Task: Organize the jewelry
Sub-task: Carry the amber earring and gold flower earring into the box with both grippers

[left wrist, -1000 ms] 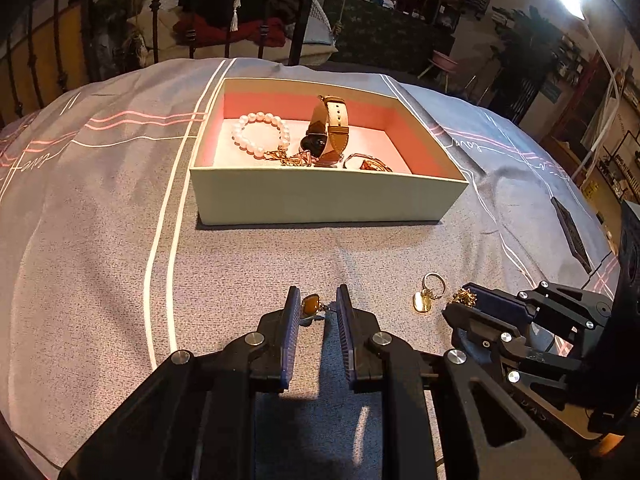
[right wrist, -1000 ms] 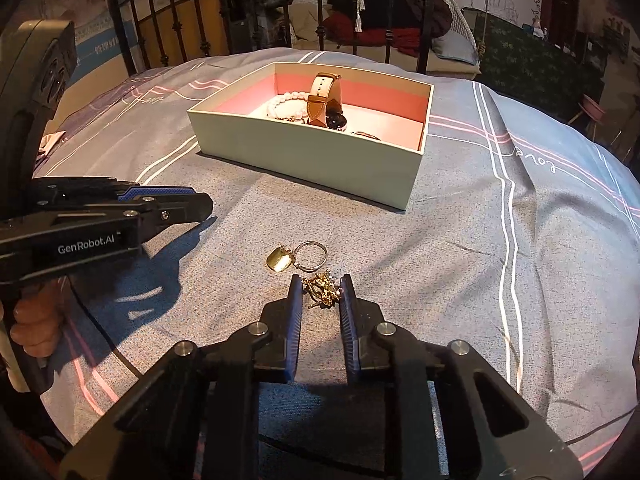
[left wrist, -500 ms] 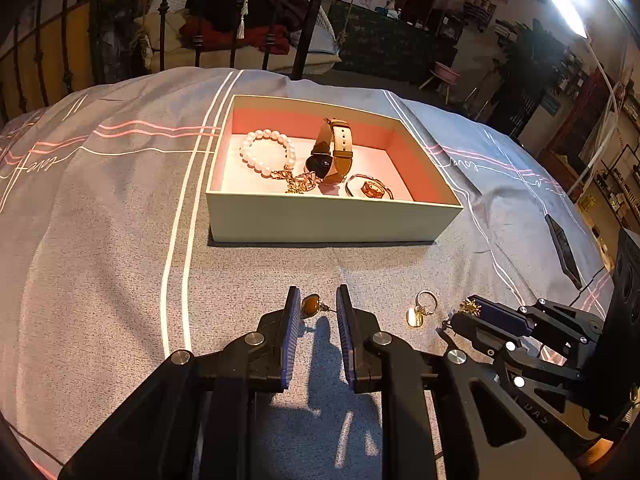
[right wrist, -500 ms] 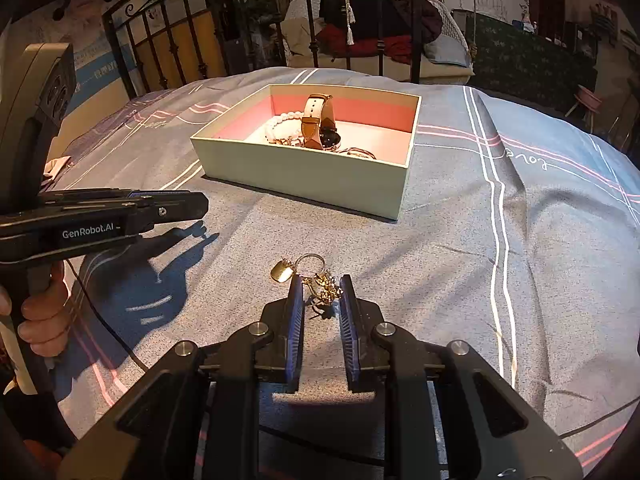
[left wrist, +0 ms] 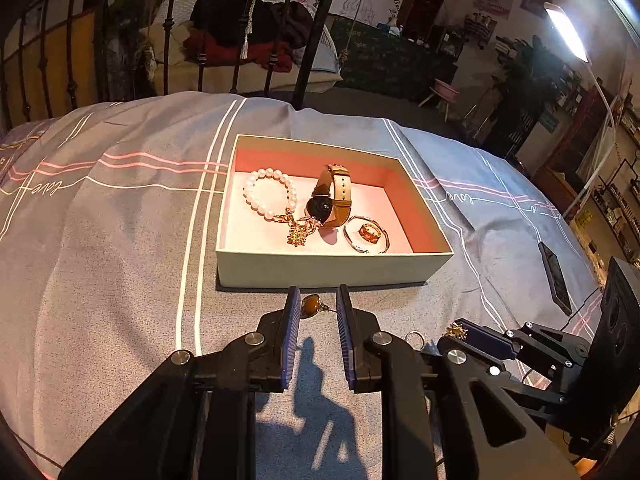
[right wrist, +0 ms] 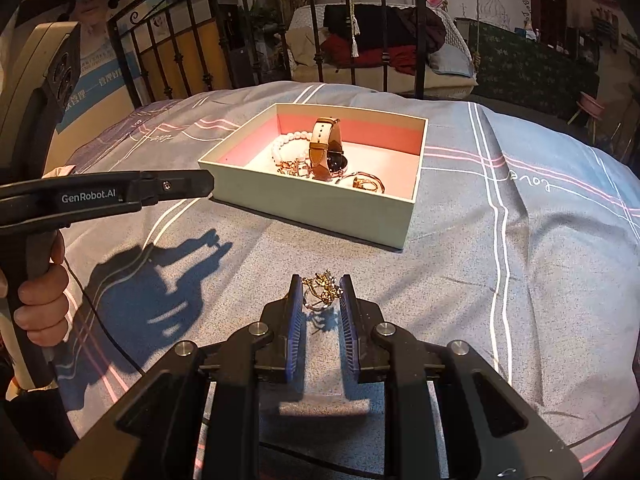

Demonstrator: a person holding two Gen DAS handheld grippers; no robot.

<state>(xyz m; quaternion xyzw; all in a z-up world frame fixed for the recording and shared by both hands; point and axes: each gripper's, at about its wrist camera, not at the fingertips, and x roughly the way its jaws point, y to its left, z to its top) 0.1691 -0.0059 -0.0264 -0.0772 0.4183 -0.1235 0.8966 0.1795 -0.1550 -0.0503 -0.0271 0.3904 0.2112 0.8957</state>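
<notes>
A pale green box with a pink inside sits on the bed; it also shows in the right wrist view. In it lie a pearl bracelet, a tan-strapped watch, a gold charm and a bangle with a ring. My left gripper is shut on an amber-stone earring, held above the bed just before the box's near wall. My right gripper is shut on a gold keyring ornament, lifted off the bed, short of the box.
The bedspread is grey with white and pink stripes. A black iron bed rail stands behind the box. A dark phone lies on the bed at the right. The left gripper's body reaches in from the left of the right wrist view.
Both grippers have risen off the bed with their pieces and moved toward the box. The keyring no longer lies on the bedspread.
</notes>
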